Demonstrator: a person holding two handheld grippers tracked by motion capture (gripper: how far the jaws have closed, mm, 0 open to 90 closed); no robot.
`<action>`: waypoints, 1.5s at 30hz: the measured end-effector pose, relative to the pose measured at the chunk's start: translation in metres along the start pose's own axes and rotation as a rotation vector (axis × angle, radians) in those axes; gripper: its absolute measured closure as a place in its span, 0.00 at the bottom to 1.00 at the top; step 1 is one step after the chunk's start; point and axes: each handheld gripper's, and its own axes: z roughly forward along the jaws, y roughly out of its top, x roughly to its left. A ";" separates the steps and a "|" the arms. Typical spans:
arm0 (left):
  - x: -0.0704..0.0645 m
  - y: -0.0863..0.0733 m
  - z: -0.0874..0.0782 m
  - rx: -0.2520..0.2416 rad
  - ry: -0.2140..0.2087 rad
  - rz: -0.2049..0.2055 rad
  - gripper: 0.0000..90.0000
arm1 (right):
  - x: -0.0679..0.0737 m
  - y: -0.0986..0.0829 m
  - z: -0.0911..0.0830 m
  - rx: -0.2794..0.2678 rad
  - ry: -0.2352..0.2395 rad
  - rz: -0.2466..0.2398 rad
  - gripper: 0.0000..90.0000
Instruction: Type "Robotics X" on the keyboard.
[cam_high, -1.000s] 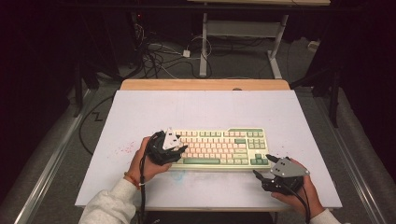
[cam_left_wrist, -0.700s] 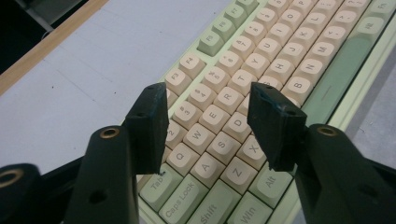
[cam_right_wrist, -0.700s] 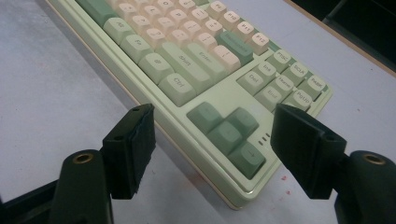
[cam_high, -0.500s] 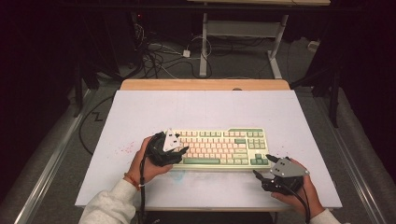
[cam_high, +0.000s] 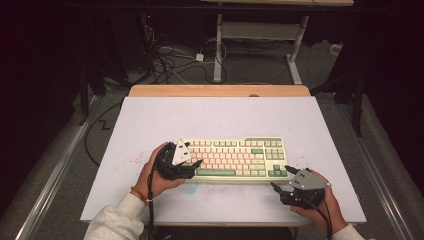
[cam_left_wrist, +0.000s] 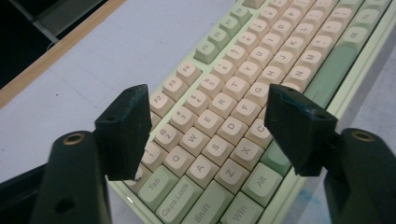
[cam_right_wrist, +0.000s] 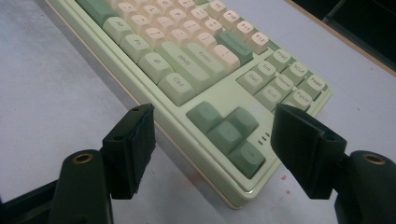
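A cream and green keyboard lies on the white table top, near its front edge. My left gripper is over the keyboard's left end with its jaws wide open. In the left gripper view this gripper hovers above the letter keys of the keyboard and holds nothing. My right gripper stands open at the keyboard's front right corner. In the right gripper view that gripper spans the green arrow keys of the keyboard, a little above them.
A wooden strip runs along the table's far edge. Behind it, cables lie on the floor by the legs of a metal frame. Faint red specks mark the table left of the keyboard.
My left gripper has crept slightly to the right over the keyboard's left end. The right gripper and the keyboard have stayed where they were.
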 end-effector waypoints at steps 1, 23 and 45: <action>0.000 -0.001 0.000 -0.001 -0.003 0.000 0.31 | 0.000 0.000 0.000 0.000 0.000 0.000 0.35; -0.017 -0.010 0.004 -0.003 -0.091 -0.045 0.42 | 0.001 0.001 0.000 0.004 0.005 0.000 0.35; -0.029 0.006 0.035 0.081 -0.234 0.003 0.94 | 0.003 0.000 0.001 0.010 0.015 -0.005 0.35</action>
